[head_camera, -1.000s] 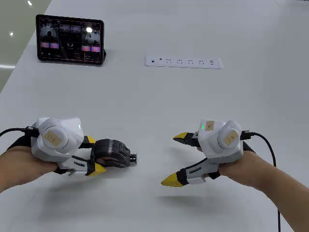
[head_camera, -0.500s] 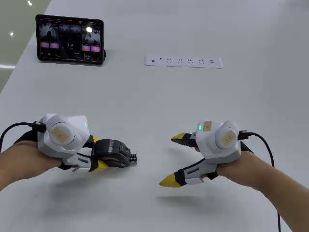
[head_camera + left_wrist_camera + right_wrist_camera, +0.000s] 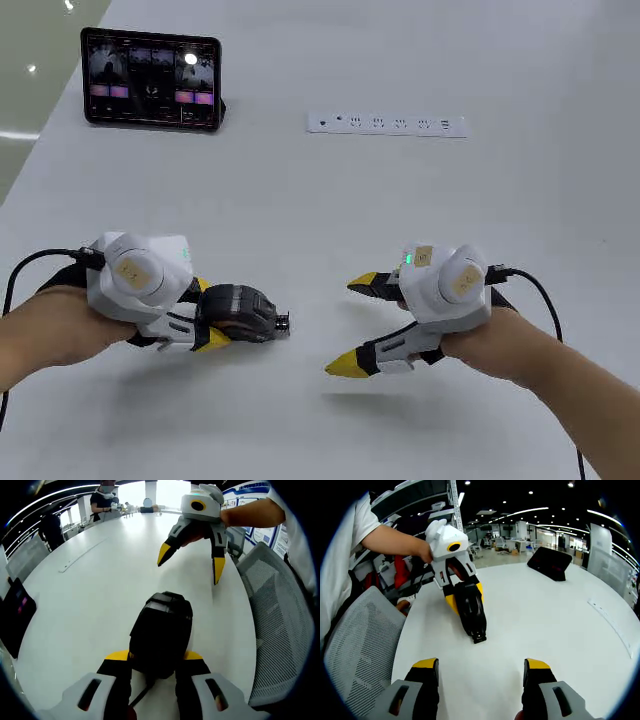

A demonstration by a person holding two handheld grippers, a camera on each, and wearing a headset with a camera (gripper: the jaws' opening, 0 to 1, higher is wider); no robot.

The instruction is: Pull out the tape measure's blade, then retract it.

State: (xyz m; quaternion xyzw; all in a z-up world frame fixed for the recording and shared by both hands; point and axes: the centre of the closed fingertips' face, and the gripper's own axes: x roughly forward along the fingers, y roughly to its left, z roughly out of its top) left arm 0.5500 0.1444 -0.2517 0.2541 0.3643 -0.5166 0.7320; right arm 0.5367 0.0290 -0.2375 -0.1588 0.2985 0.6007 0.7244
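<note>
Head view: left claw [image 3: 210, 313] pinches the tape measure [image 3: 240, 312] low over the tabletop [image 3: 300, 220], blade hook [image 3: 283, 322] aimed at the right claw [image 3: 348, 326], which is spread, near but apart. Tape's long axis runs claw to claw, so right looks set to grab the hook. Well beyond: power strip [image 3: 386, 124], tablet [image 3: 152, 79].
</note>
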